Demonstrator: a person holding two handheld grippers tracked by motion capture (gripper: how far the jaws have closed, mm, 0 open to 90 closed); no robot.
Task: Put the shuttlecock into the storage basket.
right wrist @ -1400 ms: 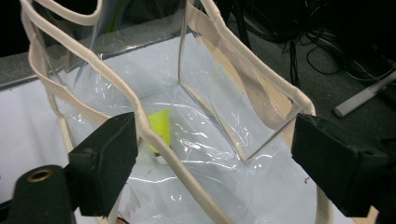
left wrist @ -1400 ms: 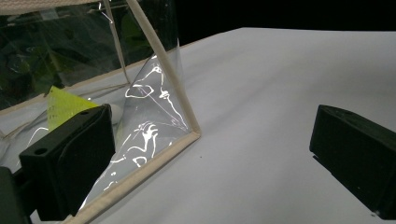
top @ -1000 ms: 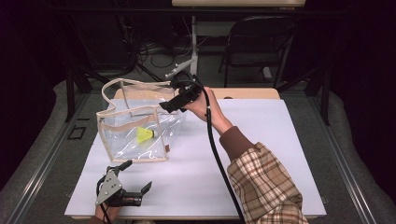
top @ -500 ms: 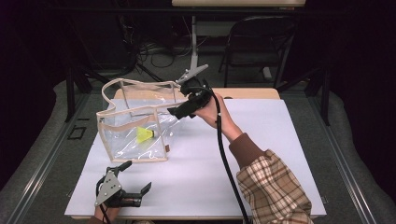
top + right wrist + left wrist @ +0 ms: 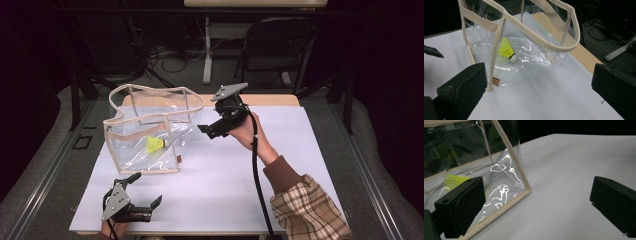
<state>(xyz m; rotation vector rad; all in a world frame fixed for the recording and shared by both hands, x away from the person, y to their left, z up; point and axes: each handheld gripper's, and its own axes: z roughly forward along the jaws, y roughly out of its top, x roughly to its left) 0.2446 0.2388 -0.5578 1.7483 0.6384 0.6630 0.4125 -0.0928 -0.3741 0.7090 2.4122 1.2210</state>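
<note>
A clear plastic tote bag (image 5: pixel 150 130) with beige trim and handles stands upright on the left half of the white table. A yellow shuttlecock (image 5: pixel 156 145) lies inside it on the bottom, its white cork toward the right gripper view (image 5: pixel 507 50). My right gripper (image 5: pixel 209 125) is held in a hand just right of the bag, jaws open and empty, pointing at the bag (image 5: pixel 544 42). My left gripper (image 5: pixel 148 188) rests low at the front left, open and empty, by the bag's near corner (image 5: pixel 524 187). The shuttlecock (image 5: pixel 454 180) shows yellow through the plastic.
The white tabletop (image 5: pixel 300 150) stretches right of the bag. A wooden strip (image 5: pixel 270 100) runs along its back edge. Behind the table are a dark folding chair (image 5: pixel 280 45), a stand's leg and cables on the floor.
My right gripper has drawn back from over the bag's rim, moving right and toward the person. The shuttlecock, bag and left gripper have stayed put.
</note>
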